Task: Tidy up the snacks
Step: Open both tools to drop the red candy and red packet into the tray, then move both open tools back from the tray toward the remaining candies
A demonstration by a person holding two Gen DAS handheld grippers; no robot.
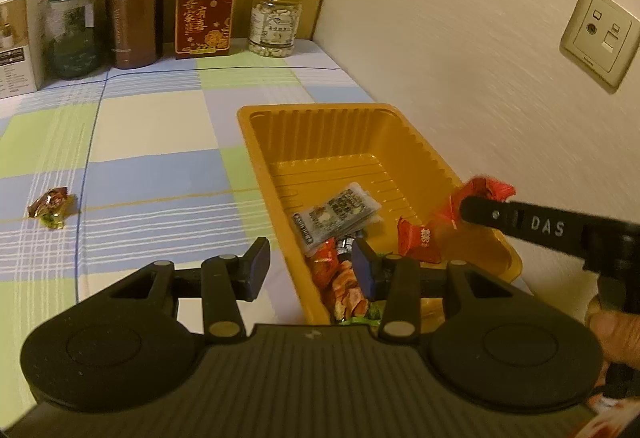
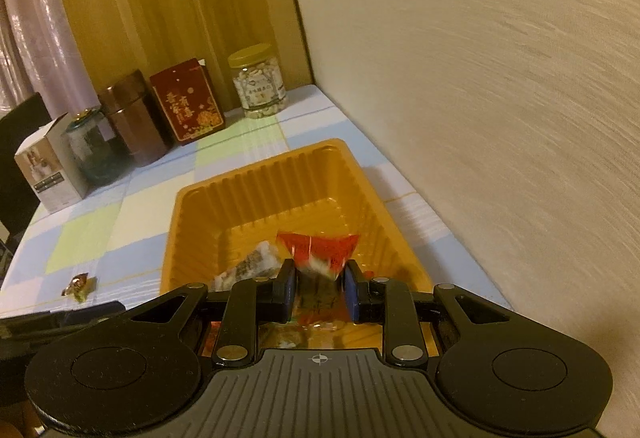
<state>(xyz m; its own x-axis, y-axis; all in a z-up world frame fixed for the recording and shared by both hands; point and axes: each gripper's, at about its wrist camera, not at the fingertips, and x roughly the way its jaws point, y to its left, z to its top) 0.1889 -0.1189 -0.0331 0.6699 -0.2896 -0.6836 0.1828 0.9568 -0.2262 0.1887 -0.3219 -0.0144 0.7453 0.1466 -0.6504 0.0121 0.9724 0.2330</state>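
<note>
An orange plastic tray (image 1: pixel 320 126) (image 2: pixel 240 190) lies on the checked tablecloth beside the wall. Inside it are a grey packet (image 1: pixel 340 214), a red packet (image 1: pixel 416 242) and orange-red packets (image 1: pixel 344 286). My left gripper (image 1: pixel 310 270) hovers over the tray's near left corner, open, with nothing between its pads. My right gripper (image 2: pixel 318 282) (image 1: pixel 472 206) is shut on a red snack packet (image 2: pixel 320 250) (image 1: pixel 488 190) and holds it above the tray's near right side. One wrapped candy (image 1: pixel 52 208) (image 2: pixel 79 286) lies loose on the cloth, far left of the tray.
Along the back stand a nut jar (image 1: pixel 276 22), a red box (image 1: pixel 206 14), a brown canister (image 1: pixel 134 14), a green glass jar (image 1: pixel 74 32) and a white carton (image 1: pixel 18 38). The wall with sockets (image 1: pixel 596 34) runs close along the tray's right side.
</note>
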